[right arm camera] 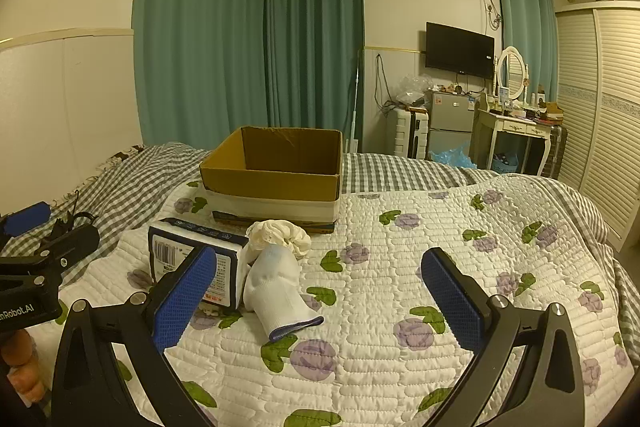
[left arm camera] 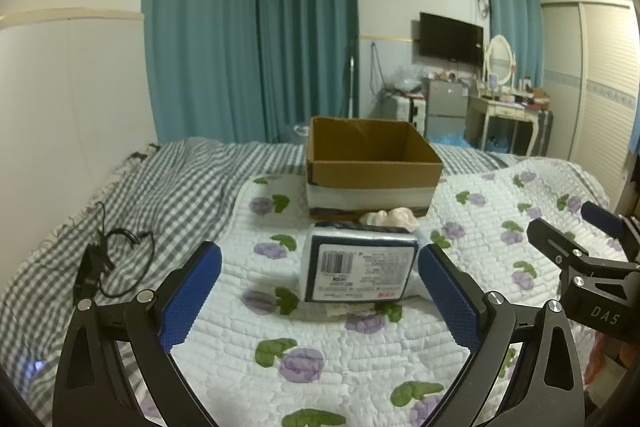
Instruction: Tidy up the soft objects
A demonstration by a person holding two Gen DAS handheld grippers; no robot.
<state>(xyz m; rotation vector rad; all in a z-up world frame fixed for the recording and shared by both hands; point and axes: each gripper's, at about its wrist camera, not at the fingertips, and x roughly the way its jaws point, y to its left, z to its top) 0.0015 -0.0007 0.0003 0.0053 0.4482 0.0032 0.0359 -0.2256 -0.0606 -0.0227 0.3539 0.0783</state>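
Observation:
A tissue pack (left arm camera: 358, 273) with a barcode label lies on the floral quilt, between the blue pads of my open left gripper (left arm camera: 320, 291), not touched. It also shows in the right wrist view (right arm camera: 192, 259). A white glove (right arm camera: 280, 291) with a blue cuff lies beside it. A cream crumpled cloth (right arm camera: 280, 235) lies just behind, also in the left wrist view (left arm camera: 390, 218). An open, empty cardboard box (right arm camera: 276, 175) stands behind them, also in the left wrist view (left arm camera: 372, 167). My right gripper (right arm camera: 320, 295) is open and empty, near the glove.
A black cable and charger (left arm camera: 108, 259) lie on the grey checked sheet (left arm camera: 160, 187) at the left. The floral quilt (right arm camera: 440, 267) spreads to the right. Teal curtains, a small fridge, a dresser and a wardrobe stand beyond the bed.

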